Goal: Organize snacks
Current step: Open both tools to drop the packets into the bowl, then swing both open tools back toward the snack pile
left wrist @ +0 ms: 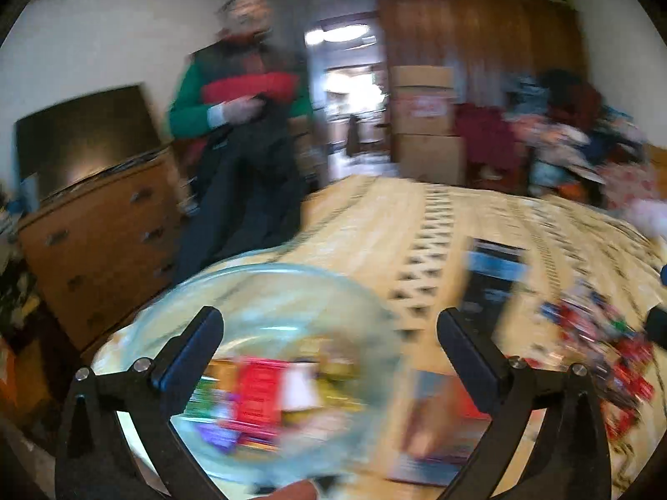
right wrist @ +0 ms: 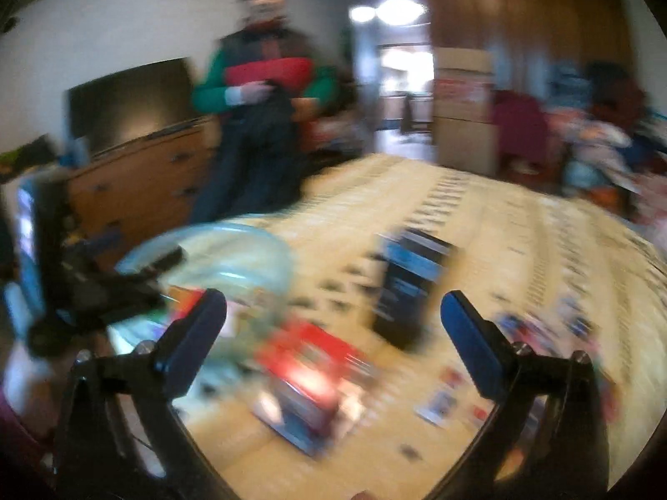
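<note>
Both views are motion-blurred. A clear glass bowl with colourful snack packs inside sits on the patterned bedspread, right under my left gripper, which stands open with nothing between its fingers. My right gripper is also open and empty, above a red and blue snack box lying flat. The same bowl is to its left, with the left gripper over it. A dark blue box stands upright behind. Small snack packets lie scattered at the right.
A person in a green and red top stands at the bed's far left corner, beside a wooden dresser with a dark screen on it. Cardboard boxes, a wardrobe and a heap of clothes fill the back right.
</note>
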